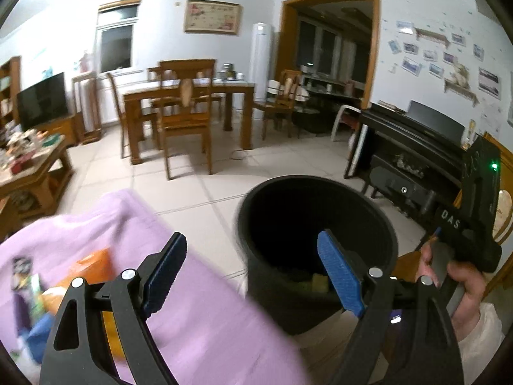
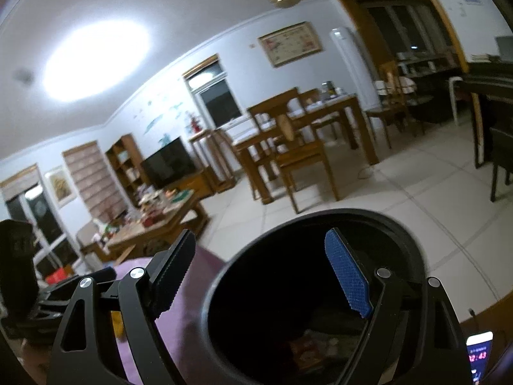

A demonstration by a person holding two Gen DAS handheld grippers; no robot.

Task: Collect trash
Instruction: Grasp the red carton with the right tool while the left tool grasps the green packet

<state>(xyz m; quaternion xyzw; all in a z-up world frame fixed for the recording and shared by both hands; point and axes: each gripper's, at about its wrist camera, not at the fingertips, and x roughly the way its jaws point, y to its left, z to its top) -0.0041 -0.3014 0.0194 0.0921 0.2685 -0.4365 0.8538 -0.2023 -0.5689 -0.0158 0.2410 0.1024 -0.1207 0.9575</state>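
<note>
Both grippers, left gripper (image 1: 253, 272) and right gripper (image 2: 267, 272), we are holding wide and empty over the black bin (image 1: 320, 224) at lower centre, likely because wrappers (image 1: 89, 266) are still waiting lower left on the purple cloth (image 1: 208, 320).

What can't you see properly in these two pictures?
- Trash at the bottom of the black bin: right wrist view, too dark to name.
- Wrappers on the purple cloth: left wrist view, blurred and partly behind the left hand-held gripper.
- Phone screen: right wrist view, cut off by the edge.
</note>
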